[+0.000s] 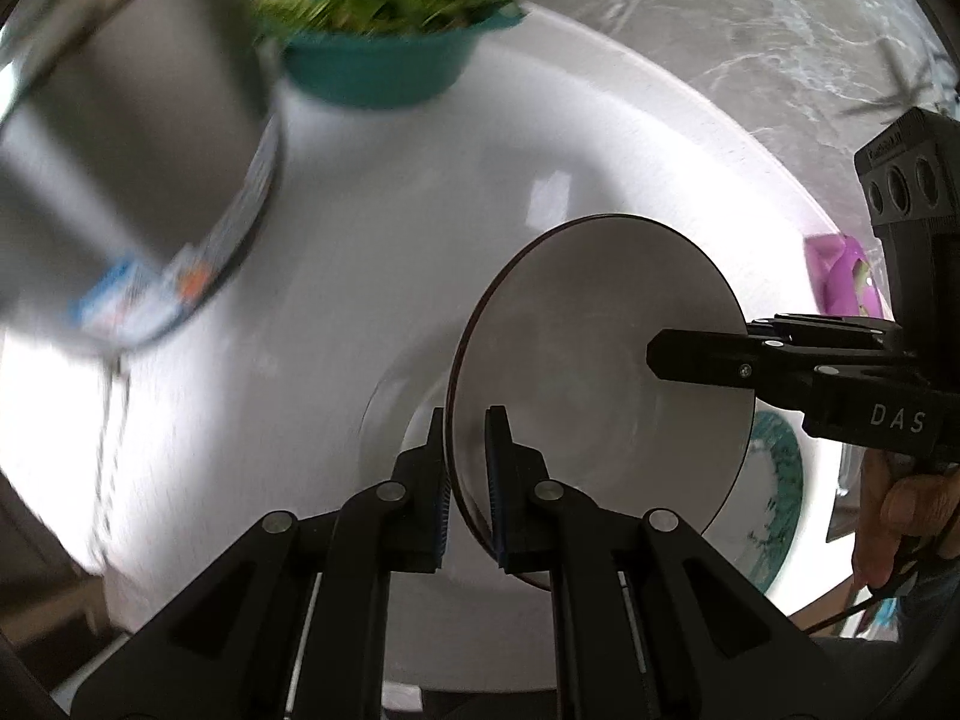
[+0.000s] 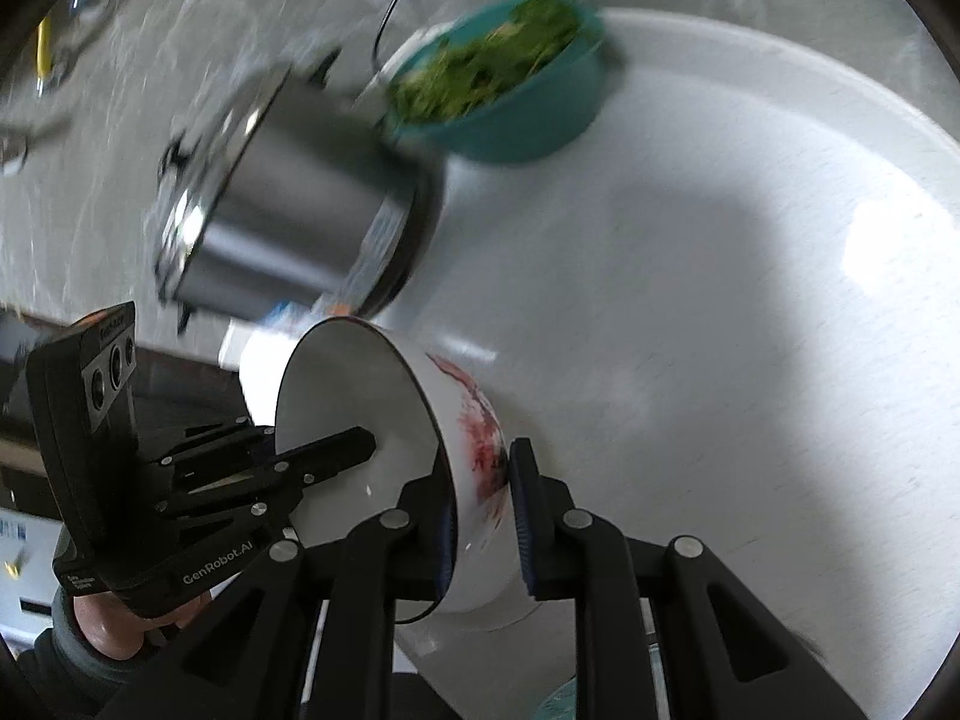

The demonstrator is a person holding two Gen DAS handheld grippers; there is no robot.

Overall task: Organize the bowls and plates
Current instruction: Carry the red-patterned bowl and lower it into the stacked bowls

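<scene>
Left claw (image 1: 465, 480): pads pinch the near rim of the bowl (image 1: 600, 372), one pad outside the wall, one inside. Bowl is tipped on edge, white interior facing the left wrist camera, held clear above the round white bench (image 1: 372, 252).

Right claw (image 2: 480, 516): pinches the opposite rim of the same bowl (image 2: 360, 396); one pad on the inner wall, the other on the outer wall, where a red pattern shows. In the left wrist view this claw (image 1: 660, 354) comes in from the right, one finger lying across the inside of the bowl. A hand (image 1: 900, 516) holds its grip.

Just below the bowl, at the bench edge, a plate (image 1: 774, 480) with a green pattern, partly hidden.

Further back on the bench: a steel pot (image 2: 282, 198), blurred, with a printed label near its base. Behind it, close alongside, a teal bowl (image 2: 516, 114) full of leafy greens. Whether pot and teal bowl touch: cannot tell.

Beyond the bench, a grey marbled surface (image 1: 750, 30).
</scene>
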